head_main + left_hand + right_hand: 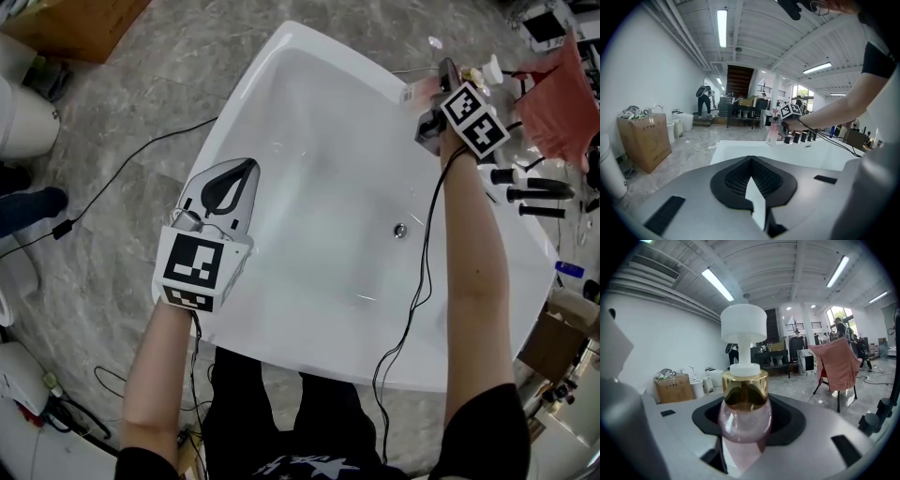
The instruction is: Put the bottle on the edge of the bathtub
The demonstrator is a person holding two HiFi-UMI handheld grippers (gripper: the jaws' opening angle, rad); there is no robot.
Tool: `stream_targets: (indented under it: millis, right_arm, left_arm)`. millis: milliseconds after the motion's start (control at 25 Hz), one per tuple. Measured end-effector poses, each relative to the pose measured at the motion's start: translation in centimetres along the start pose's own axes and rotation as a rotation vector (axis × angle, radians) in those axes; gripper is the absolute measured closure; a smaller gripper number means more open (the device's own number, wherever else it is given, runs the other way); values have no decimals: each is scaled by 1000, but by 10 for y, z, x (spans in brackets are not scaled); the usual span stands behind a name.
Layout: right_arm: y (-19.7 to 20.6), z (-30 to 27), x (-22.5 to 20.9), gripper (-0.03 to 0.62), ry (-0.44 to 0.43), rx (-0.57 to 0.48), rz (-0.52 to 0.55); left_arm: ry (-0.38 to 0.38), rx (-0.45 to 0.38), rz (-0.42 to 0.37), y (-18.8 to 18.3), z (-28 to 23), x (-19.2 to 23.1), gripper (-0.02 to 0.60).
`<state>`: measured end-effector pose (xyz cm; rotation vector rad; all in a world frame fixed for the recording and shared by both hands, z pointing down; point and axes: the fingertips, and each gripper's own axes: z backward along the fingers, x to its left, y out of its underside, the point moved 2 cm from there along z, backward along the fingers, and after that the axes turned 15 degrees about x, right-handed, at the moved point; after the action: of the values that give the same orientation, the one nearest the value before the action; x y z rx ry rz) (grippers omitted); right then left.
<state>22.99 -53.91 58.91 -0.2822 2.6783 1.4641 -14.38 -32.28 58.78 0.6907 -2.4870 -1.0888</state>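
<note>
A pink bottle [744, 420] with a gold collar and a white pump head stands upright between the jaws of my right gripper [745, 446], which is shut on it. In the head view the bottle [420, 90] hangs at the far right rim of the white bathtub [309, 47], with the right gripper [436, 89] just behind it. My left gripper [234, 183] hovers over the tub's left rim, jaws together and empty. From the left gripper view its own tip [752, 187] points across the tub [740, 145] at the bottle [772, 133].
Three black bottles [530, 192] lie on the tub's right rim beside a white one [489, 69]. A pink cloth [562, 94] hangs beyond them. The drain [400, 230] sits in the basin. A cardboard box [84, 23] and a cable [122, 178] are on the floor at left.
</note>
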Motion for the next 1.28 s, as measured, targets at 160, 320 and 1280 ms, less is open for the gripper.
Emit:
stream_targets:
  millis: [160, 320, 1280]
  right_arm:
    - [-4, -6, 3, 381, 24, -22, 2]
    - [-5, -7, -1, 381, 39, -35, -22]
    - [11, 6, 23, 313, -43, -9, 78]
  left_arm:
    - [-3, 2, 5, 1, -2, 2, 566]
    - [-3, 6, 7, 2, -4, 0, 566]
    - [10, -10, 18, -11, -1, -16, 566]
